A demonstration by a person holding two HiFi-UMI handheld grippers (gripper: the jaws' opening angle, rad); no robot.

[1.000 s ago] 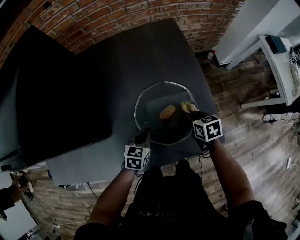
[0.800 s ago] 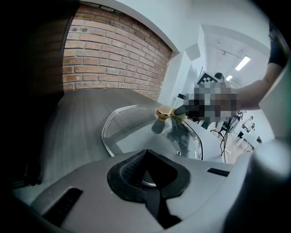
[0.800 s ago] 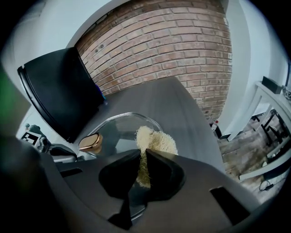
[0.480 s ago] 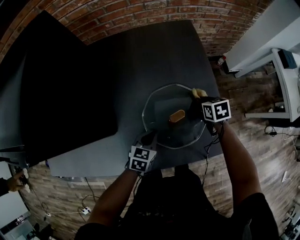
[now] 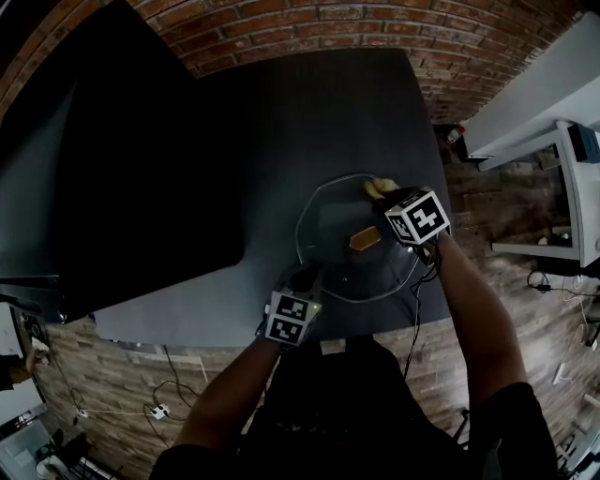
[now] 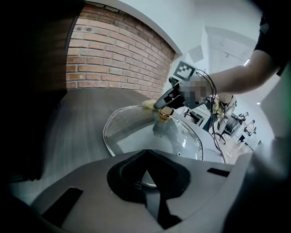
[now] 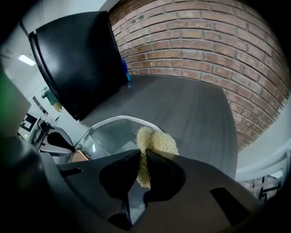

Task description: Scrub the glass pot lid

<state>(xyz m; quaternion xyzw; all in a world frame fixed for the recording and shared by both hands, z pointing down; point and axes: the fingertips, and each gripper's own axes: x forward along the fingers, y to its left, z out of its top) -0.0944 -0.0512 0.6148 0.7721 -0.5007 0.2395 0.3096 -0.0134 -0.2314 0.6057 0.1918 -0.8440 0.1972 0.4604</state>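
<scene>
The glass pot lid [image 5: 337, 258] lies flat on the dark table [image 5: 281, 122], its gold knob [image 5: 364, 241] on top. My left gripper [image 5: 302, 279] is shut on the lid's near rim [image 6: 136, 136]. My right gripper [image 5: 389, 199] is shut on a yellow scrub sponge [image 5: 377, 187] and presses it on the lid's far right rim. In the right gripper view the sponge [image 7: 155, 142] sticks out between the jaws over the metal-edged glass [image 7: 107, 132], with the knob [image 7: 81, 156] at lower left. The left gripper view shows the right gripper [image 6: 175, 96] behind the knob [image 6: 166, 112].
A large black panel [image 5: 122, 187] covers the table's left side. The brick wall [image 5: 309, 23] runs along the back. The table's front edge [image 5: 187, 328] is just below the lid, with wooden floor [image 5: 525, 309] beyond. White furniture [image 5: 534, 103] stands at the right.
My right gripper has carried the sponge from the lid's right side near the knob out to the far rim. The left gripper has stayed on the near rim.
</scene>
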